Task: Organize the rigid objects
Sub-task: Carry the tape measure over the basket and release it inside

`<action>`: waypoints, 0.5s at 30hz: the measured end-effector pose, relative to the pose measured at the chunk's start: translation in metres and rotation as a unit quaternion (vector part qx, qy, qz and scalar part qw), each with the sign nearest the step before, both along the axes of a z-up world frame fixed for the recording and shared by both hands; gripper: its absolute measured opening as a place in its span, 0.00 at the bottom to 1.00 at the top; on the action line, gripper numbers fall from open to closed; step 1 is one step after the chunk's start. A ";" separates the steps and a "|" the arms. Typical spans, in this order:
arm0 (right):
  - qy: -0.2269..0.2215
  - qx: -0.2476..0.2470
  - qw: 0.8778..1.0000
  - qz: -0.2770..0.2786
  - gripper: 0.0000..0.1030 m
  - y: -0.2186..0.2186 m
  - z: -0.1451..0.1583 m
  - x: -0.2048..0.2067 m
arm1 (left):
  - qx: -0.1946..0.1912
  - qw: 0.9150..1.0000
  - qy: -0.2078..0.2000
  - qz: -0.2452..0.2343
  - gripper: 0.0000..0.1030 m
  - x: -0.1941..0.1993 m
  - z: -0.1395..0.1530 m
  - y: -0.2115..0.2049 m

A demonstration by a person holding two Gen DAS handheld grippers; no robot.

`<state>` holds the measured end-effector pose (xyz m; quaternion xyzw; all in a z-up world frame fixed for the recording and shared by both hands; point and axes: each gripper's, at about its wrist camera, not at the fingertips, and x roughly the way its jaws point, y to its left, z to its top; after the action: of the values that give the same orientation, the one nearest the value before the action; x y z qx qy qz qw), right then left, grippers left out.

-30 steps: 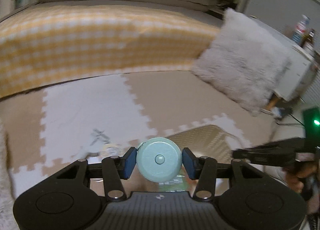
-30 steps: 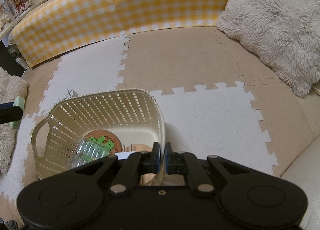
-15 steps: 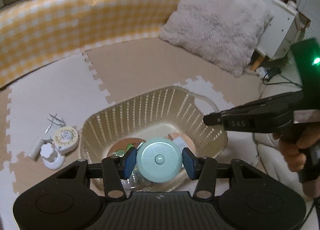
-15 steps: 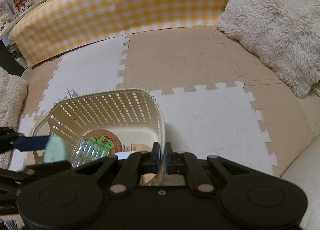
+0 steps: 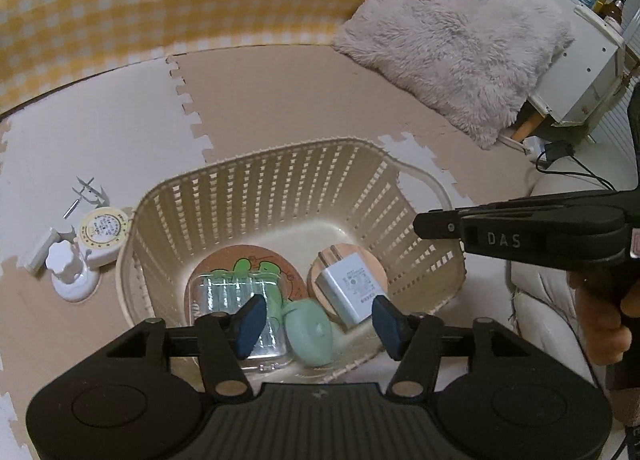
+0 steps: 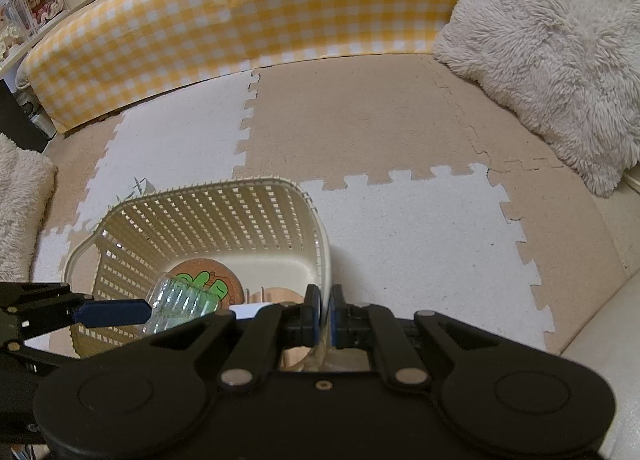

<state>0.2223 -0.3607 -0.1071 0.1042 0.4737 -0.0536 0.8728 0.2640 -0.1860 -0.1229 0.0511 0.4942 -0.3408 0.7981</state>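
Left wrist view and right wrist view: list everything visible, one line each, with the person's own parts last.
Basket: 1, cream, on floor mat.
Coaster: 1, cork with green print, in basket.
Clear case: 1, in basket.
Charger: 1, white, in basket on a wooden disc.
Mint disc: 1, in basket, below the open jaws.
Tape measure: 1, white-yellow, left of basket.
White knob: 1, left of basket.
Pillow: 1, grey, fluffy.
Left gripper: jaws open, just widened.
Right gripper: shut on basket rim.
Hand: 1.

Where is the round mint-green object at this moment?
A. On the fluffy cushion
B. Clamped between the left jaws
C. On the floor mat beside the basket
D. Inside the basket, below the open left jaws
D: the round mint-green object lies inside the basket, between the clear case and the white charger; the left gripper jaws, just opened, stand clear of it.
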 end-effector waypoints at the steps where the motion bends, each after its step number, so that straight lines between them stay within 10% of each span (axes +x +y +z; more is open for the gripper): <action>1: 0.000 0.000 1.000 0.000 0.05 0.000 0.000 0.000 | 0.000 1.000 0.000 0.001 0.61 0.000 0.000 0.000; 15: 0.000 0.000 1.000 0.000 0.05 -0.001 0.000 0.000 | 0.004 1.000 -0.005 -0.004 0.61 -0.004 0.007 -0.002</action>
<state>0.2227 -0.3614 -0.1072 0.1040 0.4739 -0.0537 0.8728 0.2598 -0.1879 -0.1159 0.0584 0.4913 -0.3416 0.7991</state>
